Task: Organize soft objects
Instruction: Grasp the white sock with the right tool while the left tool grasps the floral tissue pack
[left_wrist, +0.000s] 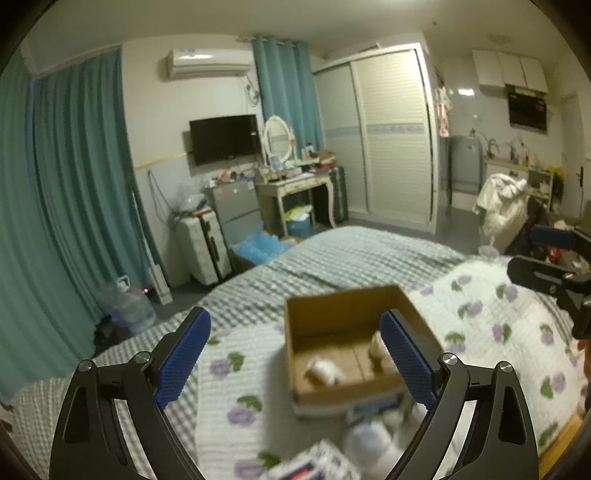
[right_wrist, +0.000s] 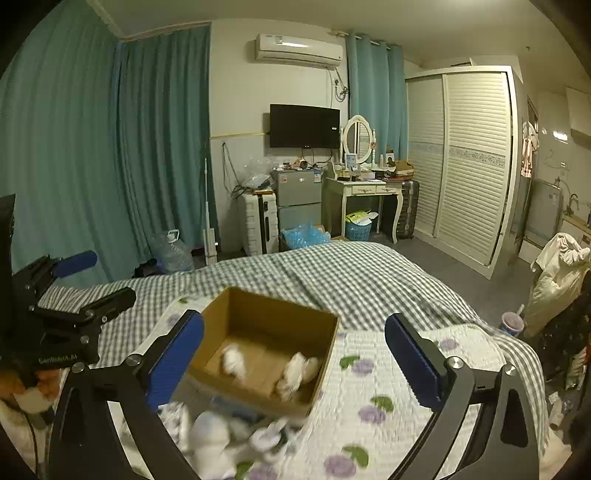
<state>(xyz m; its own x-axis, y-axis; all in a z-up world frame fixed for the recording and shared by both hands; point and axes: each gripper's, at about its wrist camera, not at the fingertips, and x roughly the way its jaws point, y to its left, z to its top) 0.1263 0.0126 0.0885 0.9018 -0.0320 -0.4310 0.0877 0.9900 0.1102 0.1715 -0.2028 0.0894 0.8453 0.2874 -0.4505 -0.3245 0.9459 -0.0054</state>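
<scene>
Cardboard box (right_wrist: 266, 347) holds two blurred, seemingly white soft items; both tongs gape wide, empty.

Dim ceiling light, fisheye-warped edges, blurred foreground.

Matt cardboard box (right_wrist: 266, 345) (quilted cloth bedspread (right_wrist: 388, 387)).

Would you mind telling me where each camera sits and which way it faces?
Left wrist view: rides the left claw, open, facing across the bed toward the cardboard box; the right claw shows at the right edge.
Right wrist view: rides the right claw, open, facing the same cardboard box; the left claw shows at the left edge.
Shared: the box holding two white soft items, the floral quilt, and the television on the far wall.
</scene>
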